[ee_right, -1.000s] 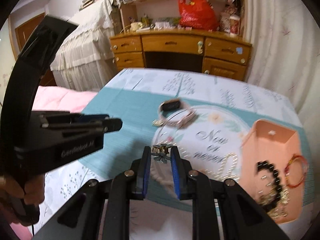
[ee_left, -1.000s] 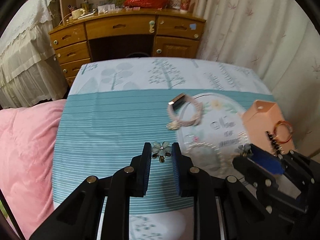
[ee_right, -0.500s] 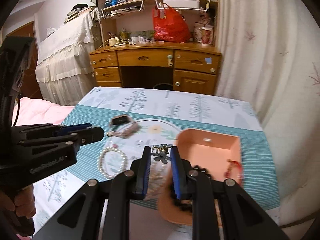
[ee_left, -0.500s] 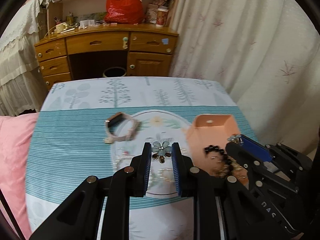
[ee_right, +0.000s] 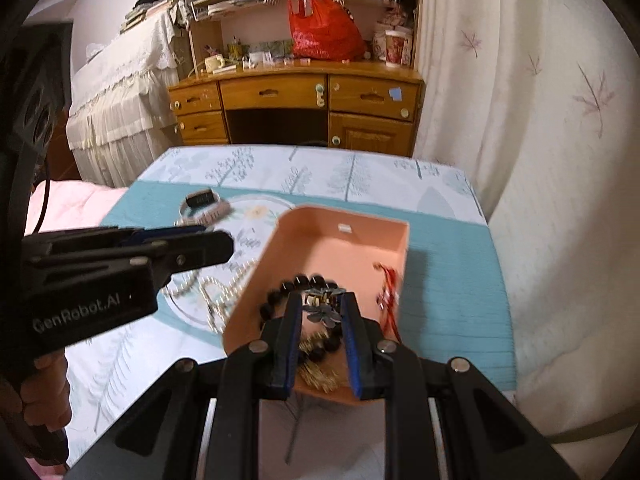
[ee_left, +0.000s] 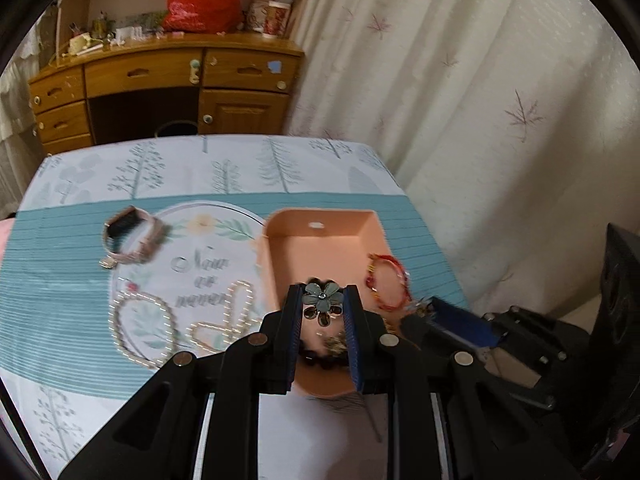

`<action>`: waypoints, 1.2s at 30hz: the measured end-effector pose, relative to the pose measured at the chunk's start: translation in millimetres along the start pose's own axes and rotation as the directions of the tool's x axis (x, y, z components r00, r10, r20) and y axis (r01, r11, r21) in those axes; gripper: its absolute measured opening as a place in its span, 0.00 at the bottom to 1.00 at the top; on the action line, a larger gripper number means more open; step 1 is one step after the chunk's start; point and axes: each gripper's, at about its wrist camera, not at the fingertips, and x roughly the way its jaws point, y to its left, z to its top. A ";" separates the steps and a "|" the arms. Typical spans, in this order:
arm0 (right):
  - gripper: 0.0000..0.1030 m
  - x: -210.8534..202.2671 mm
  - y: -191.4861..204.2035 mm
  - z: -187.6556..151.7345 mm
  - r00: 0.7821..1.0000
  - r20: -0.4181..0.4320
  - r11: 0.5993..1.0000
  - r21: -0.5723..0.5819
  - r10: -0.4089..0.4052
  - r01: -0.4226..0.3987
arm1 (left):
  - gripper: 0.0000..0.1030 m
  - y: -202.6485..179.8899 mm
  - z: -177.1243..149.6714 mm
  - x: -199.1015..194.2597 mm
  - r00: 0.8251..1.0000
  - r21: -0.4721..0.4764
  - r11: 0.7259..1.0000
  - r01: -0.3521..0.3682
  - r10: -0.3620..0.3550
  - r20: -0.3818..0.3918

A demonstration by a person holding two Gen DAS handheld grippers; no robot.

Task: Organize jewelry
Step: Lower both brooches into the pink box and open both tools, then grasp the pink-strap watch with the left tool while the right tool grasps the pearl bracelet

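Two flower clips were held, one [ee_left: 322,300] clamped in the left gripper [ee_left: 322,307], one [ee_right: 325,309] in the right gripper [ee_right: 321,312], over one tray [ee_right: 340,216] at centre frame, bare cloth [ee_right: 452,280] right.

Left wrist view looking steeply down along its fingers, close above the tray [ee_left: 320,216], right wrist view alike from beside it, both sharing tray, table [ee_right: 452,248], desk [ee_left: 160,68].

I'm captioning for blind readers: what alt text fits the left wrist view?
The left tool grips a flower-shaped ornament above an open peach box holding a red bracelet. Pearl strands and a pink watch lie on the tablecloth.
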 end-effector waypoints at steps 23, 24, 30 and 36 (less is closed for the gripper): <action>0.54 28.1 -12.2 0.4 0.939 -0.093 0.899 0.333 0.332 -0.285 | 0.69 73.6 -12.4 4.3 0.959 -0.173 0.953 -0.250 0.219 -0.180; 0.56 29.2 -7.8 2.4 0.935 -0.091 0.895 0.335 0.342 -0.295 | 0.69 80.8 -12.2 4.5 0.953 -0.176 0.947 -0.267 0.233 -0.192; 0.64 37.4 20.0 13.3 0.916 -0.078 0.878 0.328 0.393 -0.349 | 0.71 128.4 -5.4 5.2 0.902 -0.148 0.916 -0.372 0.319 -0.292; 0.64 52.0 51.6 23.1 0.905 -0.098 0.876 0.313 0.414 -0.367 | 0.71 165.4 23.3 6.8 0.886 -0.112 0.913 -0.393 0.344 -0.310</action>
